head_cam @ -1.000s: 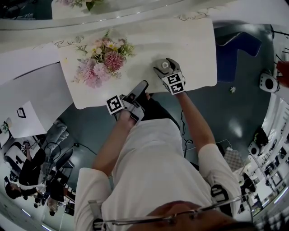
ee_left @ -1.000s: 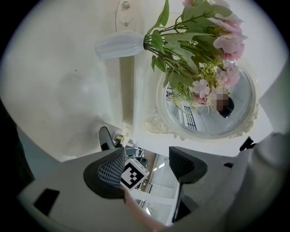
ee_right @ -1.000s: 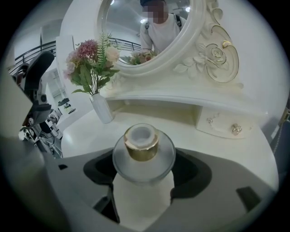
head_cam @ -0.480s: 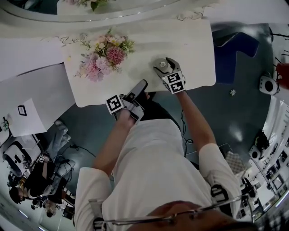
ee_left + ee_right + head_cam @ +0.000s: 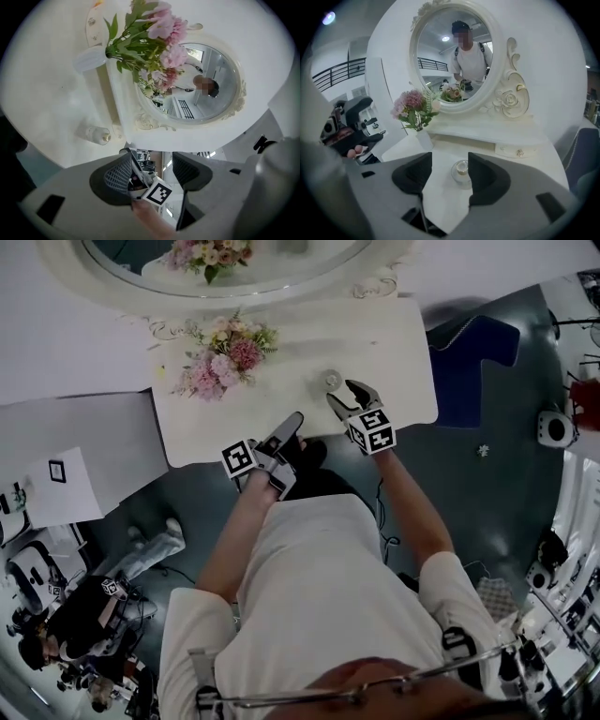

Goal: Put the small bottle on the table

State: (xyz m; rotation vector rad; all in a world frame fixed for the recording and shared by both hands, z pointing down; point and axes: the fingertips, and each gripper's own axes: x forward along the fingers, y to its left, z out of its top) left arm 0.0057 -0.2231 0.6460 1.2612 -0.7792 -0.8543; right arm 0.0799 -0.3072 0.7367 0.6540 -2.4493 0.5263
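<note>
Small bottle (image 5: 461, 171), clear glass with a pale cap, upright on the white dressing table (image 5: 403, 352), near the middle of its front half. Untouched, apart from both grippers. Shows in the right gripper view just beyond the jaw tips, partly hidden behind the right-hand pad.

Right gripper (image 5: 343, 393) above the table's front edge, tilted down toward the bottle. Jaws spread, having just been closing partway, pressing on nothing; bottle lined up past the tips, not between the pads.

Left gripper (image 5: 292, 423) held level just off the table's front edge, rolled onto its side. Jaws spread wide, having just narrowed a little, empty, with only the other hand and its gripper showing far off through the gap.

Vase of pink flowers (image 5: 225, 367) on the table's left part, well apart from the bottle and to the left of both grippers. Oval mirror (image 5: 450, 61) in a carved white frame behind the table, reflecting the person and the flowers. Small drawer knob (image 5: 518, 152) on the raised shelf below the mirror, behind the bottle. Dark blue seat (image 5: 469, 348) beside the table's right end.
</note>
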